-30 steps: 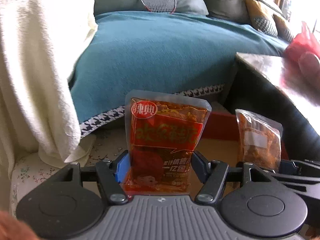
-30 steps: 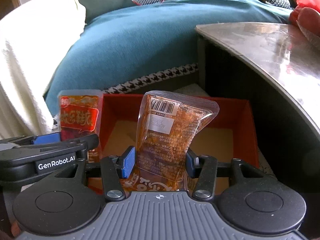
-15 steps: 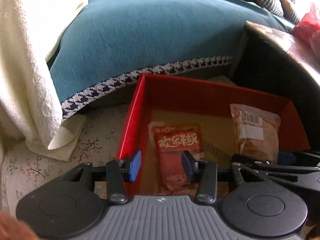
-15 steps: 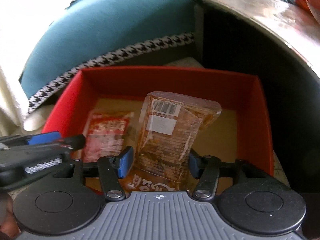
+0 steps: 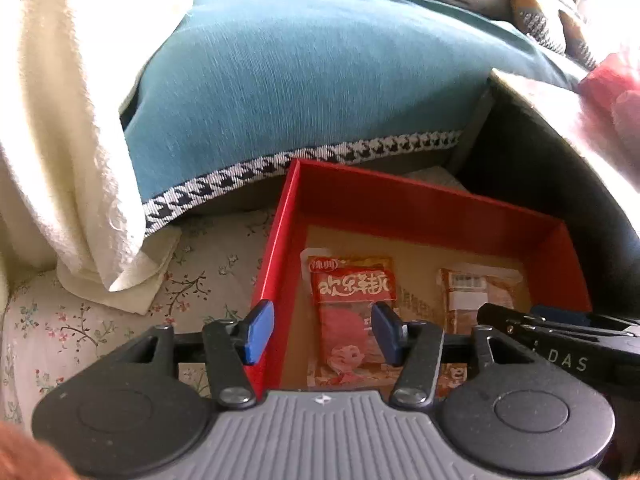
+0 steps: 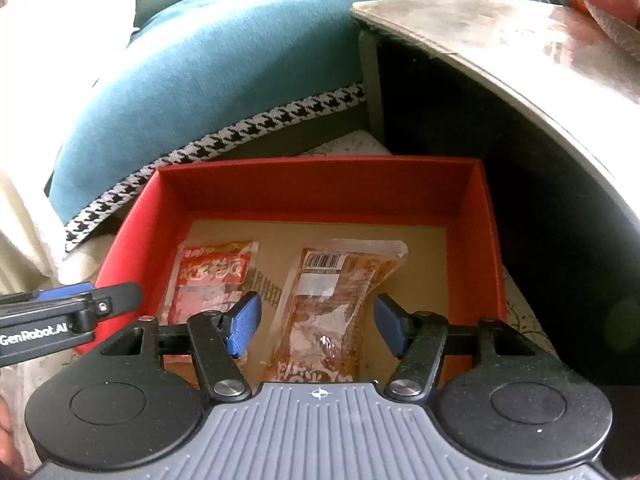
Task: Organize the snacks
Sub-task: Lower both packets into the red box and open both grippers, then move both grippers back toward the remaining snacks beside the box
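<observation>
Red cardboard formed the walls of the open box (image 6: 320,188), which sat on a floral cloth (image 5: 100,320) with a teal sofa cover (image 5: 320,80) beyond it at twelve o'clock and a table edge (image 6: 520,52) at about two o'clock. Two snack packets lay flat on the box's brown floor, side by side and apart. In the left wrist view, the red packet (image 5: 352,292) with white lettering lay toward the box's nine o'clock side, and the left gripper (image 5: 323,332) hovered over it with its blue pads (image 5: 259,332) spread and opening; the left pad stood outside the box wall, the right pad over the packet's lower part, neither pressing on it. At three o'clock in that view the brown packet (image 5: 480,292) was partly covered by the other tool's black finger. In the right wrist view, the brown packet (image 6: 332,304), barcode end pointing to twelve o'clock, lay between the right gripper's (image 6: 318,324) pads (image 6: 242,324), which stood clear of both its edges, with the jaws parted and nothing clamped. The red packet (image 6: 216,276) rested at ten o'clock from it, and the left gripper's finger (image 6: 60,312) reached in from nine o'clock. A cream towel (image 5: 60,140) hung over the sofa at ten o'clock.
</observation>
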`<state>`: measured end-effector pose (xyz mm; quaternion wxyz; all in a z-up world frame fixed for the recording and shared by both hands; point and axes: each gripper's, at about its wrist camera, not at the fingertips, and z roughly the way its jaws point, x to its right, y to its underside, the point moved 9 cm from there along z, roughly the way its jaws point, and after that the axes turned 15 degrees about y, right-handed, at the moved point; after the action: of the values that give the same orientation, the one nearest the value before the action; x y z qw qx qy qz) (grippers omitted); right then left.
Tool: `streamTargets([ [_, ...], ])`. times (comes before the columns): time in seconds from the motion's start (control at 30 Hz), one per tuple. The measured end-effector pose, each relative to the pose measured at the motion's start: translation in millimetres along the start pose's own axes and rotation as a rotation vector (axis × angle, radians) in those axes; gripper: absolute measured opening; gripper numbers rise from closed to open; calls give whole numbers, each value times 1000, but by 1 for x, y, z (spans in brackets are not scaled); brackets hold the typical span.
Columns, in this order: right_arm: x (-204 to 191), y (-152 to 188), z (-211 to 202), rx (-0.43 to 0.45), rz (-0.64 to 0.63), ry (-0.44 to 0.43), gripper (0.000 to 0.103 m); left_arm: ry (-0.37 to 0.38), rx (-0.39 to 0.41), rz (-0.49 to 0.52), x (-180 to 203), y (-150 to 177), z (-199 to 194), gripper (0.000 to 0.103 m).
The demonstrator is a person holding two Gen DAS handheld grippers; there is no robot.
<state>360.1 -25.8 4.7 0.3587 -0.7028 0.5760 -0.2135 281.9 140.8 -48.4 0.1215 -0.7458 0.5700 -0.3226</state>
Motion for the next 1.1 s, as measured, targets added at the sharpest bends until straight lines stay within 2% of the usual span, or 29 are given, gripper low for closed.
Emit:
streamTargets([
  [0.13,3,4,-11,2,4,-15,71,-2,12,3,2,2,-13,53],
  [0.23,7,6,-18,4,5,-13,74,-6,15,12,3,5,-22,54],
  [0.43,14,12,-29,0,10,-15,75,-3,28,-32,-5,7,-37,55],
  [0.63,12,20,-47,10,5,-38,79,-3,26,-65,-15,16,-52,61],
  [1.1,9,45,-76,-16,-8,-67,82,-2,-83,-64,-13,70,-48,63],
])
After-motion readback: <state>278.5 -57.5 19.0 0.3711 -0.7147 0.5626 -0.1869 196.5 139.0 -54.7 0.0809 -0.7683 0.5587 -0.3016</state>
